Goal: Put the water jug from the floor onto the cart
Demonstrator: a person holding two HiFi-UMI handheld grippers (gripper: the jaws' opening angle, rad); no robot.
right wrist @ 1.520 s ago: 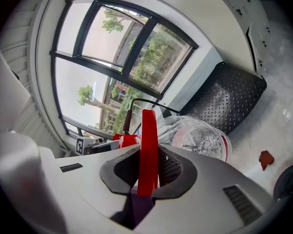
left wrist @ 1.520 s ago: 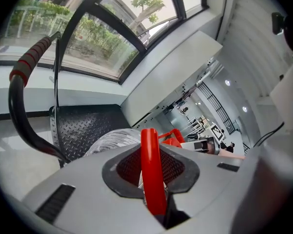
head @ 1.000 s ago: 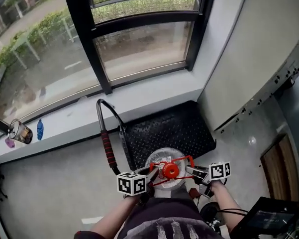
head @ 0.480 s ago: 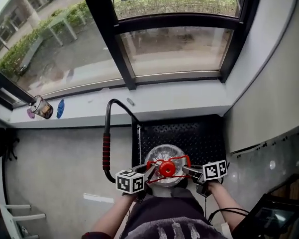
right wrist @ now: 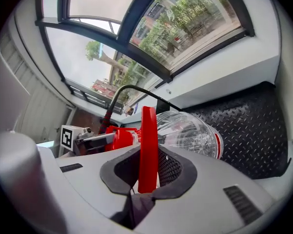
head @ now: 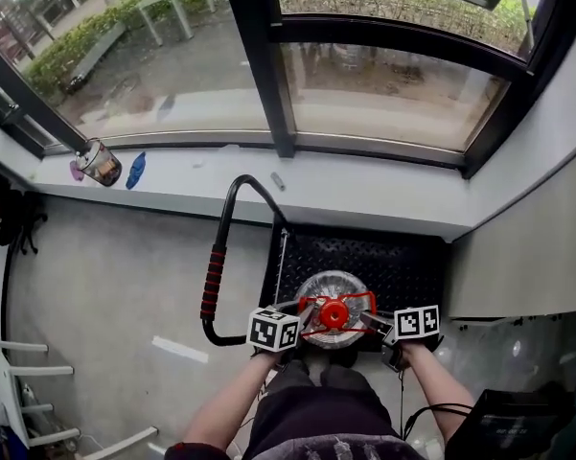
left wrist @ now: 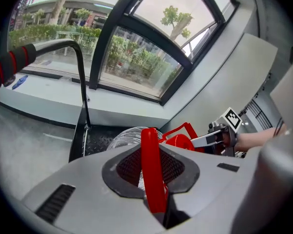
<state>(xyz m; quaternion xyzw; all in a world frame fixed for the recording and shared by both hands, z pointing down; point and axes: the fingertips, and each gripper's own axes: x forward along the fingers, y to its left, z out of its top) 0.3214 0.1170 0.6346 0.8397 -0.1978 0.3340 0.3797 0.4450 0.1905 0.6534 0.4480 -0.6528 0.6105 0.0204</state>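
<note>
The water jug (head: pixel 331 290) is clear plastic with a red cap (head: pixel 334 314) and a thin red carrying handle (head: pixel 311 305). My left gripper (head: pixel 302 322) is shut on the handle's left side and my right gripper (head: pixel 372 324) on its right side. The jug hangs between them over the near edge of the cart's black tread-plate deck (head: pixel 383 257); I cannot tell whether it touches the deck. In the left gripper view the red handle (left wrist: pixel 151 169) runs through my left gripper (left wrist: pixel 151 155), with the jug (left wrist: pixel 124 138) beyond. The right gripper view shows my right gripper (right wrist: pixel 147 155) pinching the handle (right wrist: pixel 147 130) beside the jug (right wrist: pixel 190 133).
The cart's push handle (head: pixel 214 281), black tube with a red-and-black grip, rises at the deck's left. Ahead runs a white window sill (head: pixel 220 175) with a small cup (head: pixel 101 163) on it. A grey wall (head: pixel 518 247) stands on the right and grey floor (head: pixel 105 276) on the left.
Both grippers have carried the jug forward and down, toward the cart deck. The cart now lies straight ahead, with its handle nearer the jug.
</note>
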